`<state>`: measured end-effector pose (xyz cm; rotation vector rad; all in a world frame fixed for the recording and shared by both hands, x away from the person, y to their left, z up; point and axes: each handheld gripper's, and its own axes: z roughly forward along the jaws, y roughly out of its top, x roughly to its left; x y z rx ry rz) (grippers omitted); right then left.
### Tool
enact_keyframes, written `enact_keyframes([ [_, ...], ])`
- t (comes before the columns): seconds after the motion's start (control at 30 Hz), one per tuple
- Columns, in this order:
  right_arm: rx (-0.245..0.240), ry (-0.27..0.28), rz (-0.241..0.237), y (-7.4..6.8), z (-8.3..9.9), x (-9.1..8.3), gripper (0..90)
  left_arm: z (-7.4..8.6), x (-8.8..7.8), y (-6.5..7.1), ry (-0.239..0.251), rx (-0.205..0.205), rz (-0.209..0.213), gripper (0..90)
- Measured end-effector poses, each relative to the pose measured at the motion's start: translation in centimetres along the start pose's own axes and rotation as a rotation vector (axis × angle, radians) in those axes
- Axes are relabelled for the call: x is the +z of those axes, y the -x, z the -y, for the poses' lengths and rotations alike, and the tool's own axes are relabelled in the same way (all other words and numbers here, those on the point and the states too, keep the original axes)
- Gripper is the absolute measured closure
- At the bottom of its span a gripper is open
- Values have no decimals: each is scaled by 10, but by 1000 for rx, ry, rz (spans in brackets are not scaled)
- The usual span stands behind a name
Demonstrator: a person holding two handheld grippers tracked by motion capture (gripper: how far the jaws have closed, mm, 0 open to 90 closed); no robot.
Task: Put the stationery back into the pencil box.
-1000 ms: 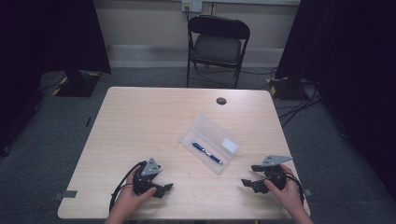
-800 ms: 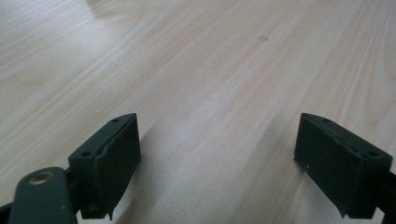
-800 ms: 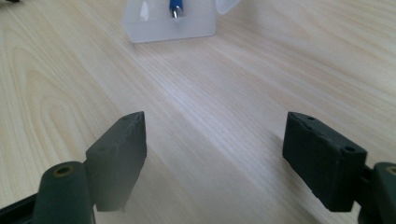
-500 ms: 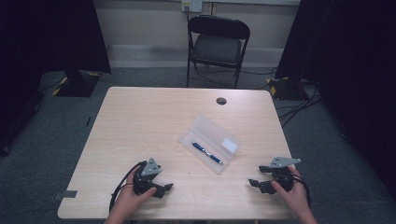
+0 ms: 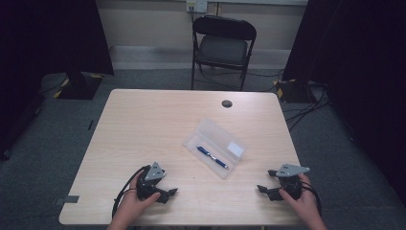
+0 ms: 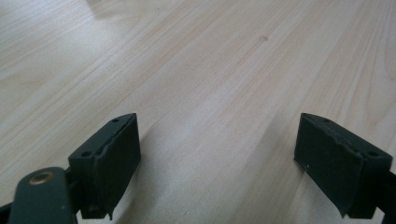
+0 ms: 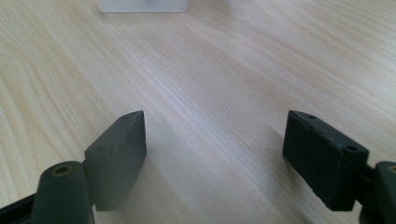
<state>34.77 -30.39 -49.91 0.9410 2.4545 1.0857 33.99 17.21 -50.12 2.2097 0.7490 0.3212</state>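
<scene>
We note both sets of jaws spread wide with only bare wood between them. The left gripper holds nothing and sits low over the table near its front-left edge; in the high view this left gripper points right, gripped by the left hand. The right gripper is likewise empty; in the high view it sits near the front-right edge, pointing left, in the right hand. Between them and farther back, well apart from both, we record a clear plastic case lying flat, angled, with a blue pen inside. A corner of that case shows ahead of the right jaws. Beyond the table stands a black folding chair.
</scene>
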Motion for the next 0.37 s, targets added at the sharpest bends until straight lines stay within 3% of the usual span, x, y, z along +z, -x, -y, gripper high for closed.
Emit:
enact_keyframes([
  [0.37, 9, 1, 2, 1, -1, 1, 189, 0, 0, 0, -1, -1, 2, 139],
])
